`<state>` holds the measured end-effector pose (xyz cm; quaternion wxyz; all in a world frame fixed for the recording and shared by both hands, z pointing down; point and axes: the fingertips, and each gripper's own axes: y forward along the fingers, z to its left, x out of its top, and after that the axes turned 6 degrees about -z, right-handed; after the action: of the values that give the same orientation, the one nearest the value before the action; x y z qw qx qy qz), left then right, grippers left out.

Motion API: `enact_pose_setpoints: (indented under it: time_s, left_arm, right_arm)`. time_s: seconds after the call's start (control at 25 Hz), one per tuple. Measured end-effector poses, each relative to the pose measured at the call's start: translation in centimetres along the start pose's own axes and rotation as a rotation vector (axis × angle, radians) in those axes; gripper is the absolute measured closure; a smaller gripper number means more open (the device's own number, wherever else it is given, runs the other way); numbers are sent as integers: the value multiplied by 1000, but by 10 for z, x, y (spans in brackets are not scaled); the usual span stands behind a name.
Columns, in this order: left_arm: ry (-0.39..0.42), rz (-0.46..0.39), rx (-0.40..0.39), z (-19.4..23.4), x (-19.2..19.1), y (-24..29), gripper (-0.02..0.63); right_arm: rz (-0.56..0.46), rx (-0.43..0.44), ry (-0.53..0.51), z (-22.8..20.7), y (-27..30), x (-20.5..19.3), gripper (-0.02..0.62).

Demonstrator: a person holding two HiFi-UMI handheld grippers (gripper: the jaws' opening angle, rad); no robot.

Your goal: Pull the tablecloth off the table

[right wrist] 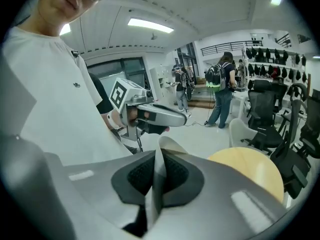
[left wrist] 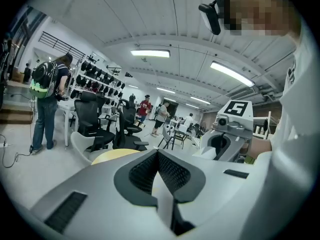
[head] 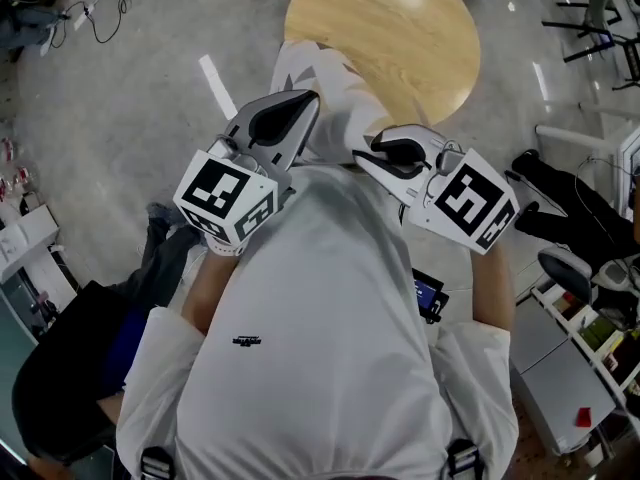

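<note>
Jaws of the left tool [head: 305, 100] are seen pressed together in the left gripper view, with a thin pale fold of the tablecloth [left wrist: 160, 191] nipped between the ribbed pads [left wrist: 142, 174]. From the head view, this tool is held up close to the person's white shirt [head: 320, 328] and is pointed forward and toward the right tool. Ahead of its tips, the white tablecloth is bunched in creased folds that run across to the right tool [head: 362, 156]. The right tool is also closed tight. A fold of the cloth is clamped between its pads, and a rounded flap is left sticking out just beyond the tips. The two tools are set near each other, tips angled inward, with the cloth gathered between and beyond them. Beyond both tools the round wooden desk [head: 390, 28] is seen bare, and only a trailing part of the cloth lies at its near edge.
</note>
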<state>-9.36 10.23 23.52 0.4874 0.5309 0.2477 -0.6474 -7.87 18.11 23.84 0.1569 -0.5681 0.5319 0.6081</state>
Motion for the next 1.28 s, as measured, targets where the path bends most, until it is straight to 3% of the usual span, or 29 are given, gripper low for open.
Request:
enact_pose_setpoints:
  time_s: [0.32, 0.64, 1.28]
  left_arm:
    - [6, 37, 11, -14, -13, 10, 598]
    - [1, 21, -3, -23, -10, 7, 598]
    - [-9, 48, -4, -29, -19, 23, 598]
  right_arm:
    - [68, 112, -30, 6, 10, -19, 582]
    - [114, 114, 31, -4, 10, -34, 581]
    - [91, 111, 62, -7, -10, -51, 581]
